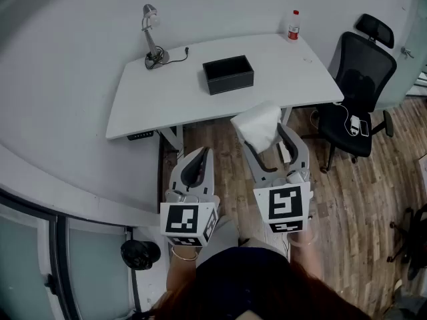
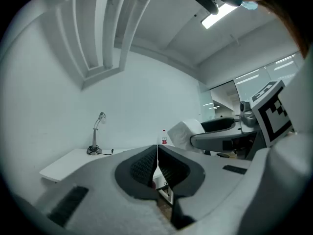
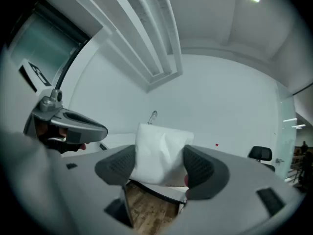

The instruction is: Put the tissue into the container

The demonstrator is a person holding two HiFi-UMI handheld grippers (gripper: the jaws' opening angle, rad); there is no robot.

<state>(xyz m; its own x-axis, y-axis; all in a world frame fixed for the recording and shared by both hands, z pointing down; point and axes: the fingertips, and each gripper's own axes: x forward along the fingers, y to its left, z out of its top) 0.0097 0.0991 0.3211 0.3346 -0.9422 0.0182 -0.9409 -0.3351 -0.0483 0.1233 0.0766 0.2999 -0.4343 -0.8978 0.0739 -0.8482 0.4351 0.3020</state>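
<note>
A white pack of tissue (image 1: 259, 125) is held up in front of the desk, and my right gripper (image 1: 267, 139) is shut on it. In the right gripper view both dark pads press the sides of the tissue (image 3: 160, 153), which fills the gap of the right gripper (image 3: 159, 165). The black open container (image 1: 228, 73) stands in the middle of the white desk (image 1: 167, 99), beyond the tissue. My left gripper (image 1: 198, 159) hangs beside the right one with its jaws together and nothing between them; its pads meet in the left gripper view (image 2: 157, 168).
A desk lamp (image 1: 152, 39) with its cable stands at the desk's back left. A small bottle with a red cap (image 1: 293, 25) is at the back right corner. A black office chair (image 1: 360, 85) stands right of the desk on the wood floor. White walls curve on the left.
</note>
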